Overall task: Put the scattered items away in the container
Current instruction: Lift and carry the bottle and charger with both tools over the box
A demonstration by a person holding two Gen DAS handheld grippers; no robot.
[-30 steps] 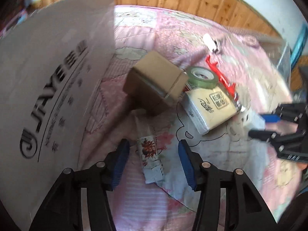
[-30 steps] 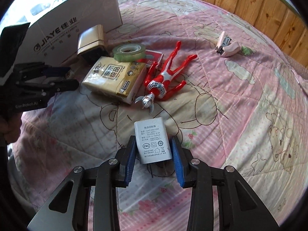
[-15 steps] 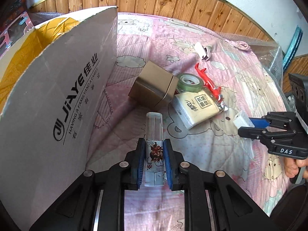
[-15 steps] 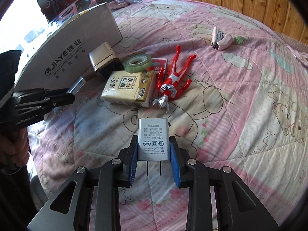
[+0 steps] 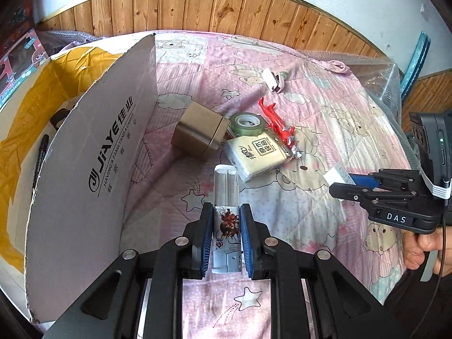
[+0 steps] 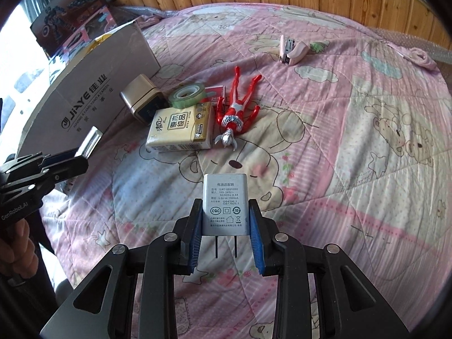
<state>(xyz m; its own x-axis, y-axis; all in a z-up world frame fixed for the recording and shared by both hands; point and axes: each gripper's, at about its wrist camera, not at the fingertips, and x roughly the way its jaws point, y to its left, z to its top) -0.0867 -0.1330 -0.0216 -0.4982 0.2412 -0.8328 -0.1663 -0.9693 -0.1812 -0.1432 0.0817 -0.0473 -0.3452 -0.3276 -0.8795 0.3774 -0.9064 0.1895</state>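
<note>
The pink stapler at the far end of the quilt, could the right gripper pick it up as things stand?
Probably not yet: the right gripper is shut on the white charger. The quilt toward the pink stapler looks bare.

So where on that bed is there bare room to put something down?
The quilt lies bare right of the red toy figure and near the tools. It is crowded by the cardboard box: gold tin, tape roll and tissue pack sit close together.

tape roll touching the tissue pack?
Touching. In the right wrist view the tape roll leans on the far top edge of the tissue pack, no gap; the left wrist view shows the same overlap.
</note>
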